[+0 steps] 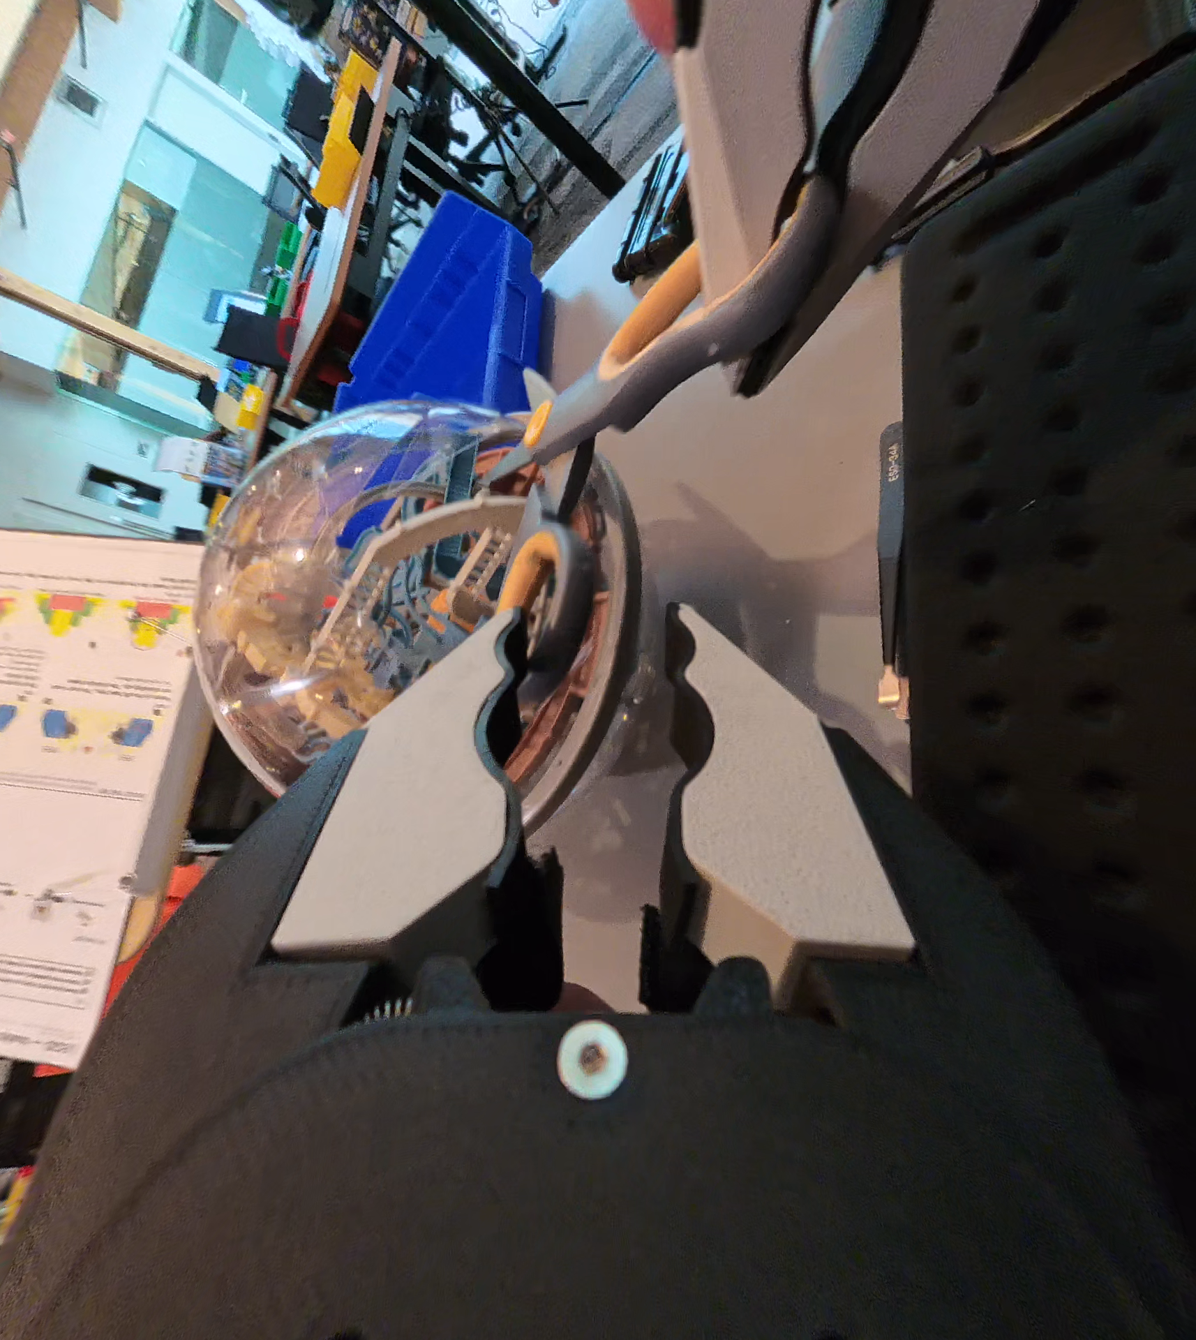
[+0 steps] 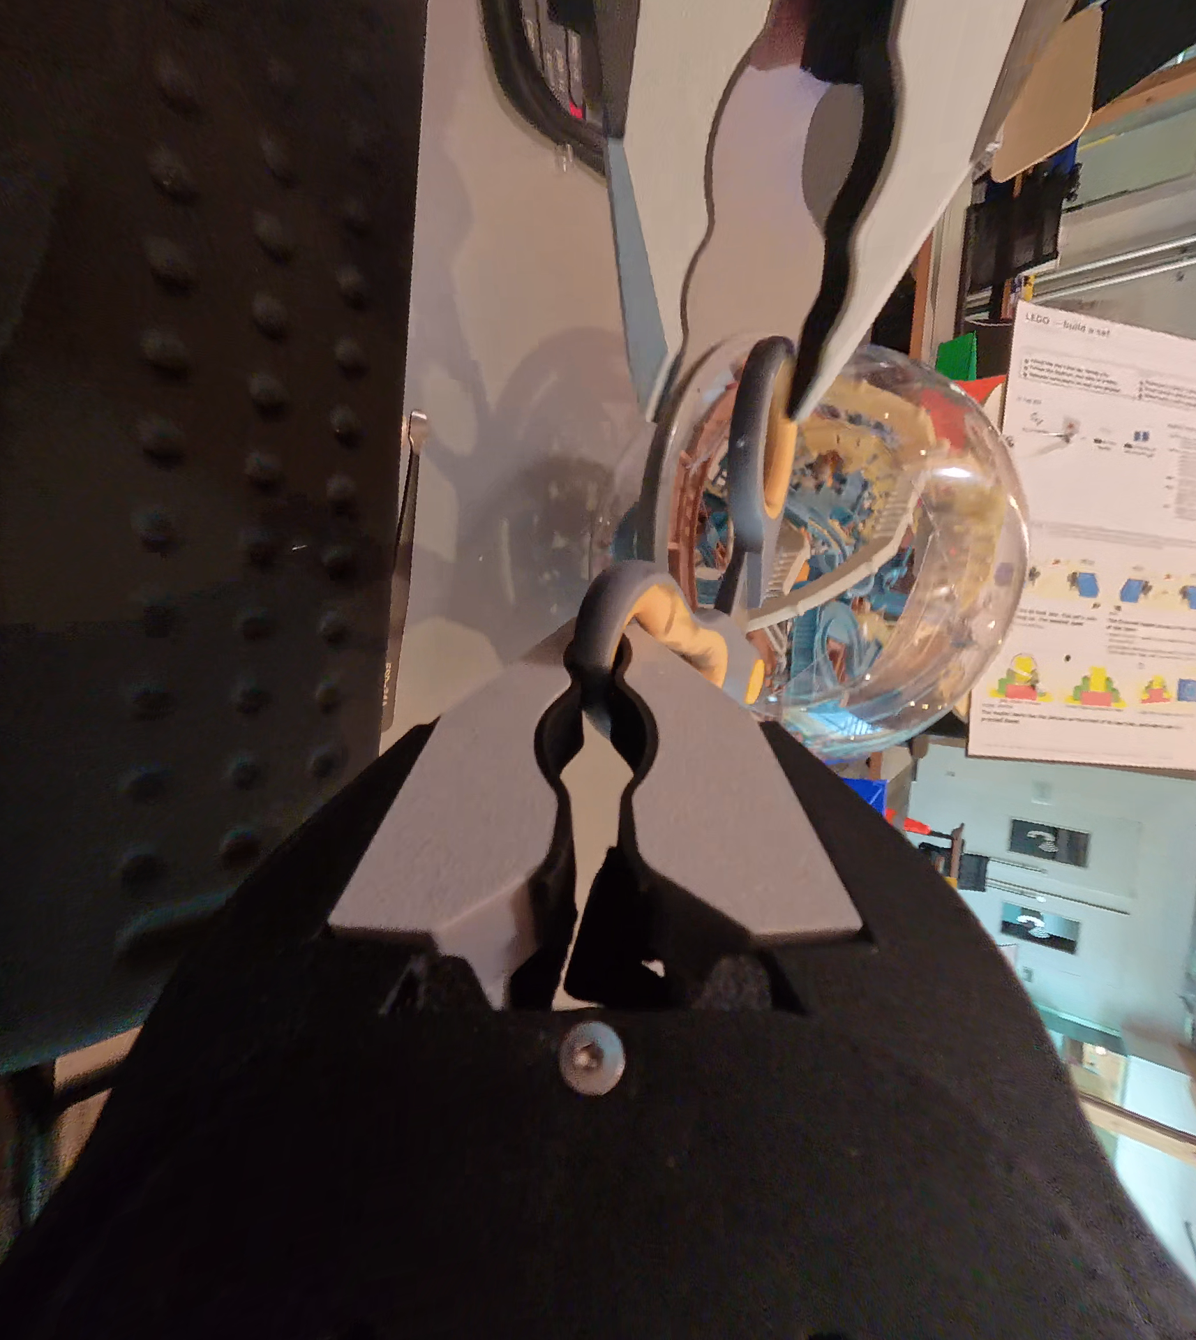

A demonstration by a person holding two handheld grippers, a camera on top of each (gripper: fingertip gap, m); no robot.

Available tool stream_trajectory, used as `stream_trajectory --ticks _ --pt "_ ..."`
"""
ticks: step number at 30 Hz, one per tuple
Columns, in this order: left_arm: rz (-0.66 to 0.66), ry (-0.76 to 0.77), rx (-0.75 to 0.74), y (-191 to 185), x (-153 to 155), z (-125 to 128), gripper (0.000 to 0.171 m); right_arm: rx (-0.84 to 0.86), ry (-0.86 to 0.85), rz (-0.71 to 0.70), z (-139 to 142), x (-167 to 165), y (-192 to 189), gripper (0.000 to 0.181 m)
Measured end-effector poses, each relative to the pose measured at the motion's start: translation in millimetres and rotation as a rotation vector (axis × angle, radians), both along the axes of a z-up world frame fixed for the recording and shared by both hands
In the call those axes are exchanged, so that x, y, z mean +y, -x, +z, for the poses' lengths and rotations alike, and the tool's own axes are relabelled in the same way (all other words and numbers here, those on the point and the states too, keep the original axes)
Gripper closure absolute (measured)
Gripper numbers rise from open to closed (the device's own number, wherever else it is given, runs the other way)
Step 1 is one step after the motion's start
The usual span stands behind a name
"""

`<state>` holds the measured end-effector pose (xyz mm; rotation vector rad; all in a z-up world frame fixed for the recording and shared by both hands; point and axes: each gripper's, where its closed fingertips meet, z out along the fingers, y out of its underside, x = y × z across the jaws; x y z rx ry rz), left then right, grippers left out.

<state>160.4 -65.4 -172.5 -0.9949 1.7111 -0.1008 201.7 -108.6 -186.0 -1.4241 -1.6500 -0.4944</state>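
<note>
At the desk, the right hand-held gripper clamps one grey-and-orange scissors loop; the left hand-held gripper, at twelve o'clock, gapes around the other, so squeeze squarely beside the clear plastic maze ball.

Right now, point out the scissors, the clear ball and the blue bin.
scissors [image 2: 606, 634]: right wrist view, grey handle loop.
clear ball [image 2: 943, 565]: right wrist view, transparent shell.
blue bin [image 1: 450, 312]: left wrist view, side wall.
</note>
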Motion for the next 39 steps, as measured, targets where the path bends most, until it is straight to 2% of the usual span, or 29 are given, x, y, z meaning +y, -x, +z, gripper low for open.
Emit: stream_trajectory --ticks 1,3,8,14,17,19,25,27,29,30,31,33,35,37,39 --pt "0.006 -0.040 0.000 -2 0 0 0.139 -0.015 -0.007 0.007 0 3 4 0.181" --pt "0.069 -0.152 0.010 1 13 4 0.164 -0.040 -0.011 0.016 0 9 9 0.181" --pt "0.149 -0.136 -0.013 9 36 8 0.165 -0.056 -0.035 0.002 8 31 16 0.181" --pt "0.265 -0.049 -0.073 14 58 -1 0.165 0.016 0.077 -0.106 0 49 20 0.178" --pt "0.292 -0.007 -0.092 15 64 -9 0.164 0.042 0.167 -0.157 -11 43 23 0.162" --pt "0.299 0.012 -0.086 15 65 -16 0.165 -0.048 0.157 -0.169 -19 40 21 0.156" --pt "0.329 0.052 -0.094 10 68 -22 0.164 -0.163 0.268 -0.244 -27 23 13 0.119" --pt "0.342 0.071 -0.091 7 71 -26 0.165 -0.225 0.288 -0.300 -21 20 7 0.115" --pt "0.358 0.080 -0.084 3 74 -29 0.165 -0.325 0.279 -0.303 -10 15 5 0.129" --pt "0.357 0.087 -0.093 1 75 -27 0.165 -0.320 0.263 -0.292 -2 15 8 0.134" --pt "0.363 0.098 -0.104 -1 76 -26 0.166 -0.262 0.258 -0.300 7 18 10 0.134" --pt "0.373 0.116 -0.131 -2 78 -21 0.166 -0.022 0.283 -0.373 24 26 6 0.131" --pt "0.384 0.160 -0.164 -2 81 -19 0.166 0.359 0.343 -0.452 39 35 -1 0.124" --pt "0.381 0.189 -0.183 -6 81 -19 0.166 0.773 0.462 -0.418 49 37 3 0.124" --pt "0.369 0.206 -0.178 -10 79 -21 0.166 1.016 0.415 -0.464 53 56 -22 0.130"
